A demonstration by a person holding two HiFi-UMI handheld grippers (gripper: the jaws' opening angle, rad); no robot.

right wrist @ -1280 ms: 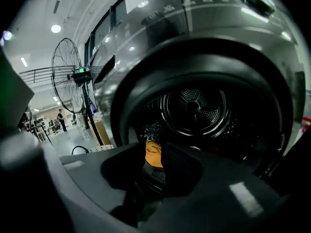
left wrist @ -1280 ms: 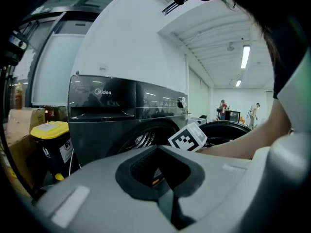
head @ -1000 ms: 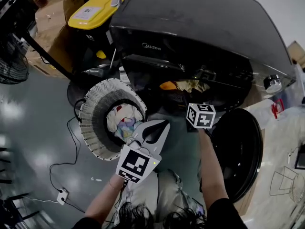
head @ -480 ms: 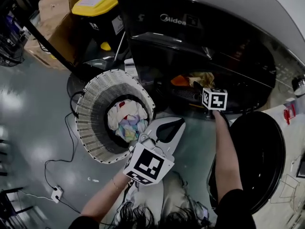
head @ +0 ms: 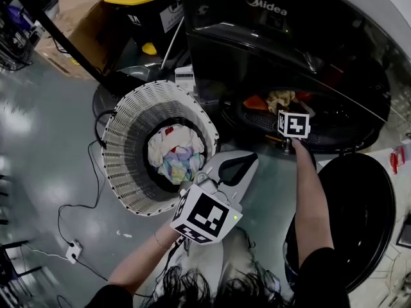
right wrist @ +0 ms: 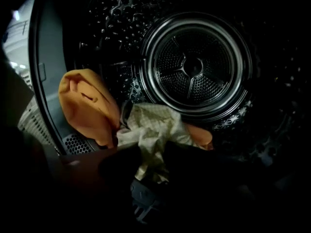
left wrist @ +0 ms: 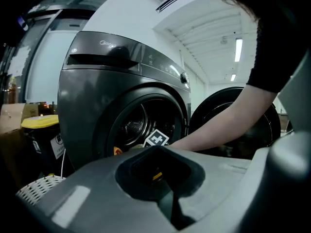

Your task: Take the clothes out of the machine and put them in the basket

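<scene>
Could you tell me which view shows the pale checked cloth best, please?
The right gripper view: the pale checked cloth sits centred, between the right tool's jaws. The head view shows only a small pale scrap; the left gripper view does not show it.

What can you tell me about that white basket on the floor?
The white basket is round, with tall slotted walls that look like plastic and flare wider toward the rim. It stands upright on the glossy grey floor, just left of the dark washing machine. Inside lies a loose pile of clothes, mostly cream with pastel and red patches.
</scene>
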